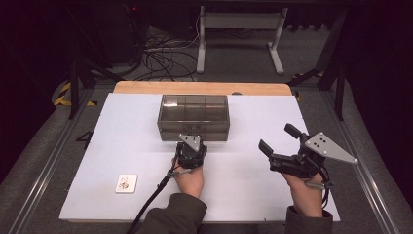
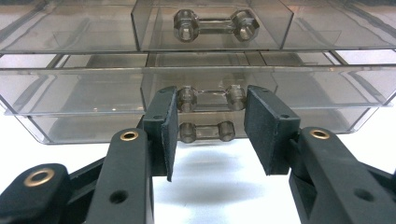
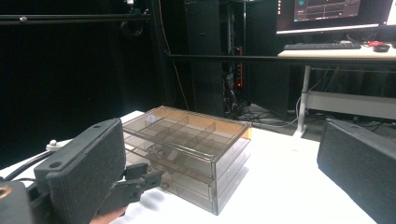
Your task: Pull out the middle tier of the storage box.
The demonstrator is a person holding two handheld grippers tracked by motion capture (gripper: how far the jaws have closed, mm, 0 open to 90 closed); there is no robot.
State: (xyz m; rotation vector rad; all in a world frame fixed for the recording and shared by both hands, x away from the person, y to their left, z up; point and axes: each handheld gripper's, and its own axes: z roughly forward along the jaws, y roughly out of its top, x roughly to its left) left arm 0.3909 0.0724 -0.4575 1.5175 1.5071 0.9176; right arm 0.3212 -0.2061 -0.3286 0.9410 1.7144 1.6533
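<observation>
A smoky clear plastic drawer box [image 1: 193, 117] stands at the middle back of the white table top [image 1: 122, 146]. It has stacked drawers with clear bar handles. My left gripper [image 2: 210, 135] is level with the box front, its pads [image 2: 166, 135] pressed on the two ends of the middle drawer handle [image 2: 211, 99]. In the high view the left gripper [image 1: 191, 146] sits right against the box front. My right gripper [image 1: 280, 141] hovers to the right of the box, jaws wide open with nothing between them. The right gripper view shows the box [image 3: 196, 154] from the side.
A small white card [image 1: 126, 183] lies near the front left of the table top. A wooden strip [image 1: 202, 87] runs along the back edge. Beyond it stand a desk frame [image 1: 238, 34] and loose cables on the floor.
</observation>
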